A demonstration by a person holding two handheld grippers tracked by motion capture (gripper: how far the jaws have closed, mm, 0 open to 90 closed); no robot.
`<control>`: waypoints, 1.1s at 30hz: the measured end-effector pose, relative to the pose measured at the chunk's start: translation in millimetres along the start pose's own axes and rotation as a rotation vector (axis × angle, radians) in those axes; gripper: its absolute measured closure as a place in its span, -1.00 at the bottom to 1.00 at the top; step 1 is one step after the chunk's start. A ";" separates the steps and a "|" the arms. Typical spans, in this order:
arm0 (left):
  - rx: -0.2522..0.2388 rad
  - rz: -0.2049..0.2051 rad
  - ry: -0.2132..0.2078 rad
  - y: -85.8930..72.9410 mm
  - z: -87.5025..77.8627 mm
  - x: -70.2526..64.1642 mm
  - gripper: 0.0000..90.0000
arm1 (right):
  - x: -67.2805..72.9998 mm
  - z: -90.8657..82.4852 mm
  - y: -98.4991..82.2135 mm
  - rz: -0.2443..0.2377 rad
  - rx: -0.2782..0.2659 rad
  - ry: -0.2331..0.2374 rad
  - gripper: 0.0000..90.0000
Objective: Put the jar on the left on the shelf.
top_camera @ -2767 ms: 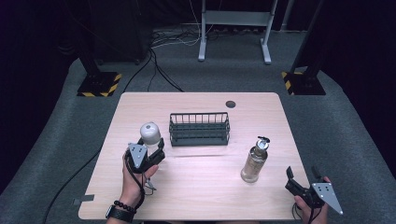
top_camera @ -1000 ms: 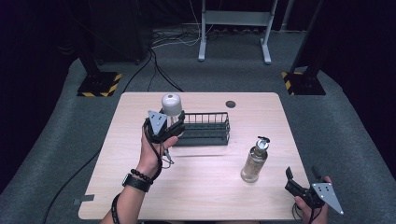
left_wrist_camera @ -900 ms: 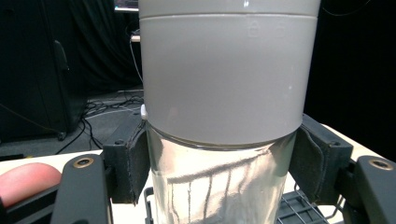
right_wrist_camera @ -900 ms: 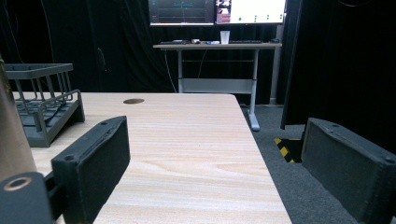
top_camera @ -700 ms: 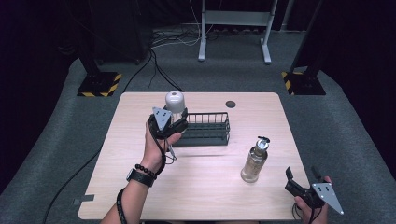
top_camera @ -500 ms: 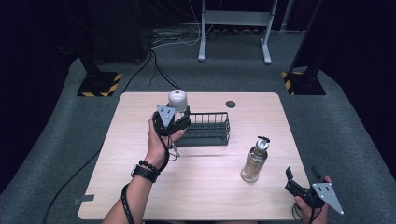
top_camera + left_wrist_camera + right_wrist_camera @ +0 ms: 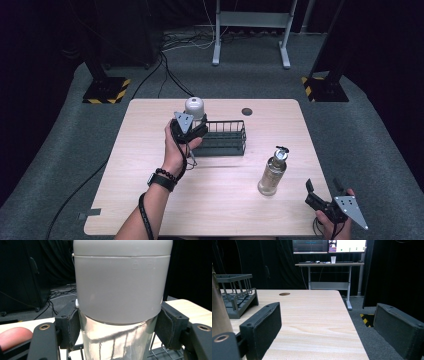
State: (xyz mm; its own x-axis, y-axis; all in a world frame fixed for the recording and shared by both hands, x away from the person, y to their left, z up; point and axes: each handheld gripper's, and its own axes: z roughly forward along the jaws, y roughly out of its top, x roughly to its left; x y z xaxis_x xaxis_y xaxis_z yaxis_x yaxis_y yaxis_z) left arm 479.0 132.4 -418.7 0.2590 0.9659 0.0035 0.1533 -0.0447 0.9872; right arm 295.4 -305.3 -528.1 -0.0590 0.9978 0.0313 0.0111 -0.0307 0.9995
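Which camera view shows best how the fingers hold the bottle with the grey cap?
The left gripper view: the bottle fills it, and both fingers press its clear body just under the grey cap. The high view shows it small, mostly the cap, held by the left gripper over the wire basket's left end.

Wooden table (image 7: 150,200): near-left quarter bare except for the person's left forearm (image 7: 150,210) crossing it diagonally. Wire basket (image 7: 222,137) sits centre-rear. Left gripper (image 7: 192,127) with the grey-capped clear bottle (image 7: 194,107) stands at the basket's left end, blocking that side. Strip behind the basket is open; a dark round cap (image 7: 246,111) lies flat in the tabletop there. Amber bottle (image 7: 272,172) stands upright, right of centre, well apart from the basket: a clear lane runs between them. Right gripper (image 7: 325,192), jaws wide apart, rests at the near-right corner; the boards ahead of it are bare to the far edge (image 7: 317,312), with the amber bottle (image 7: 218,315) close on its left.
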 end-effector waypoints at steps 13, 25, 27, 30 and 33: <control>0.030 -0.010 0.016 -11.8 4.2 3.0 -0.34 | 0.2 0.1 0.0 0.000 0.001 -0.004 -0.85; 0.055 -0.013 0.020 -20.1 6.8 2.0 -0.34 | 0.5 0.1 0.0 -0.002 0.002 -0.007 -0.85; 0.058 -0.010 0.021 -20.9 7.3 1.9 -0.34 | 0.5 0.1 0.0 -0.002 0.001 -0.007 -0.85; 0.063 -0.014 0.025 -22.5 7.8 2.5 -0.34 | 0.5 0.2 0.1 -0.001 0.002 -0.007 -0.85; 0.062 -0.013 0.025 -25.3 8.0 3.0 -0.34 | 0.5 0.2 0.1 -0.002 0.002 -0.007 -0.85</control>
State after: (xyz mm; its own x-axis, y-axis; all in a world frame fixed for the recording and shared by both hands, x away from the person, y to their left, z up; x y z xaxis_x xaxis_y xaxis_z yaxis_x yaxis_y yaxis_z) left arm 483.5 134.4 -444.9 0.2327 0.9725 -0.0049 0.2156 -0.0467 0.9754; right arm 295.6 -304.7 -528.0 -0.0518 0.9982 0.0293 0.0131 -0.0286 0.9995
